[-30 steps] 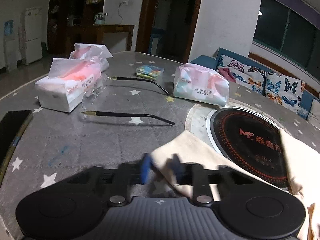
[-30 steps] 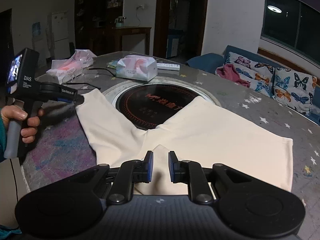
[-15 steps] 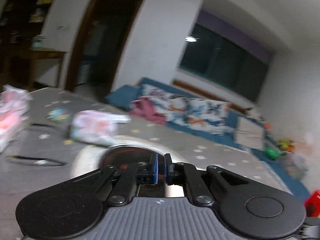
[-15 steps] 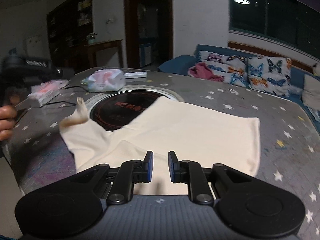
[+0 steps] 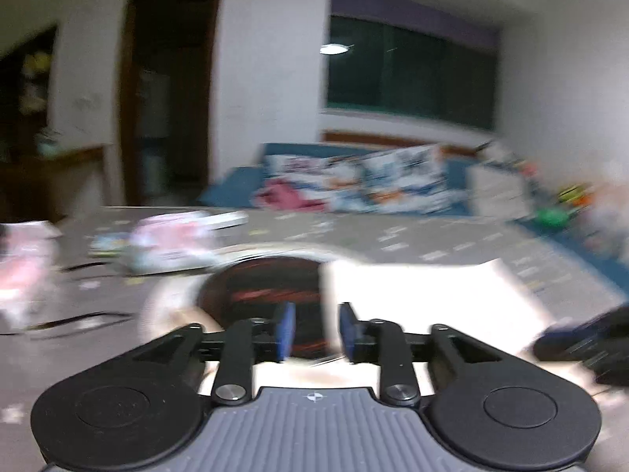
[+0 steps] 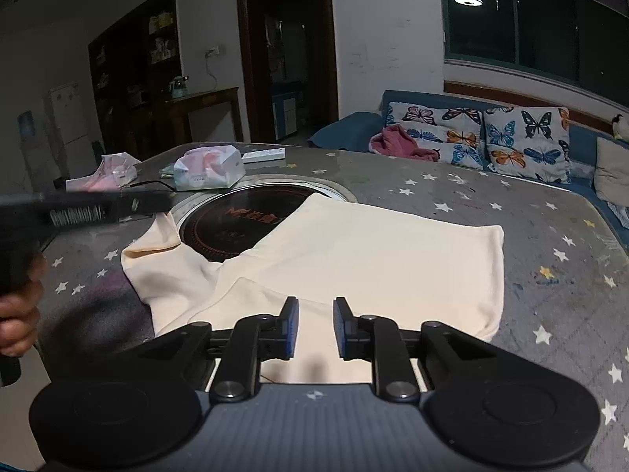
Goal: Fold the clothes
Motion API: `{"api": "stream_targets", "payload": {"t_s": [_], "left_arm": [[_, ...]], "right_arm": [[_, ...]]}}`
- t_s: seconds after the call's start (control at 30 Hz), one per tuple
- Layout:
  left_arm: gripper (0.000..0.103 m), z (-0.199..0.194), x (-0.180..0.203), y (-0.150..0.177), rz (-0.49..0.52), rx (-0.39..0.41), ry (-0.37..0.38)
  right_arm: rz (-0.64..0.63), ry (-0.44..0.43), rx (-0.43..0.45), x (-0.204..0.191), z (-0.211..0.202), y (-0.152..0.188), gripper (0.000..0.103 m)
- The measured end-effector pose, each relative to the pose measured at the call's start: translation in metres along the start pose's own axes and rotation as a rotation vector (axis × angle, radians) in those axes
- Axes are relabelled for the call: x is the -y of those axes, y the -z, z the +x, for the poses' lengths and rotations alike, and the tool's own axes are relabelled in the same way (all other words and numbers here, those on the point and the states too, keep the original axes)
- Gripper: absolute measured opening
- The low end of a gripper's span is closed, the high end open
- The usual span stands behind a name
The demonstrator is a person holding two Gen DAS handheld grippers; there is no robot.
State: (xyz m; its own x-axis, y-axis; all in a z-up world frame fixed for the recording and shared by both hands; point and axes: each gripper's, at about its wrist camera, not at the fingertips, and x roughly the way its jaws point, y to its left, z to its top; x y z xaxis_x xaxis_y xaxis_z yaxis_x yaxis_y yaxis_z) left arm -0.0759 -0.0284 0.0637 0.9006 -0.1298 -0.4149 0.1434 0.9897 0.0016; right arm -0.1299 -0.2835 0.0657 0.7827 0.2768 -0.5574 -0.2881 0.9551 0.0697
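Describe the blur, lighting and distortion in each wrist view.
Left wrist view: heavy motion smear across the table and sofa, the cream garment blown out white. Right wrist view: sharp except the blurred left gripper; dim room, ceiling lamp mirrored in the window; fisheye bends the edges.
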Motion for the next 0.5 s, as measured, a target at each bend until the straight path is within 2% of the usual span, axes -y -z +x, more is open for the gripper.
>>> {"api": "stream_targets", "payload": {"t_s": [0.1, 0.13, 0.2, 0.33, 0.5], "left_arm": [[0.045, 0.015, -0.017, 0.01, 0.015, -0.032, -0.108], [0.049, 0.023, -0.022, 0.012, 0.017, -0.044, -0.115], [0.049, 0.038, -0.027, 0.016, 0.031, -0.067, -0.132], [0.048, 0.062, -0.028, 0.025, 0.071, -0.097, -0.14], [0.043, 0.084, -0.04, 0.021, 0.037, -0.169, -0.112]], "right_arm": [[-0.006, -0.007, -0.007, -0.005, 0.006, -0.002, 0.024], [-0.009, -0.01, -0.011, -0.008, 0.008, -0.002, 0.024], [-0.015, -0.016, -0.017, -0.013, 0.013, -0.004, 0.025], [-0.035, -0.03, -0.025, -0.023, 0.017, -0.005, 0.027], [-0.045, -0.025, -0.034, -0.027, 0.019, -0.005, 0.029]]}}
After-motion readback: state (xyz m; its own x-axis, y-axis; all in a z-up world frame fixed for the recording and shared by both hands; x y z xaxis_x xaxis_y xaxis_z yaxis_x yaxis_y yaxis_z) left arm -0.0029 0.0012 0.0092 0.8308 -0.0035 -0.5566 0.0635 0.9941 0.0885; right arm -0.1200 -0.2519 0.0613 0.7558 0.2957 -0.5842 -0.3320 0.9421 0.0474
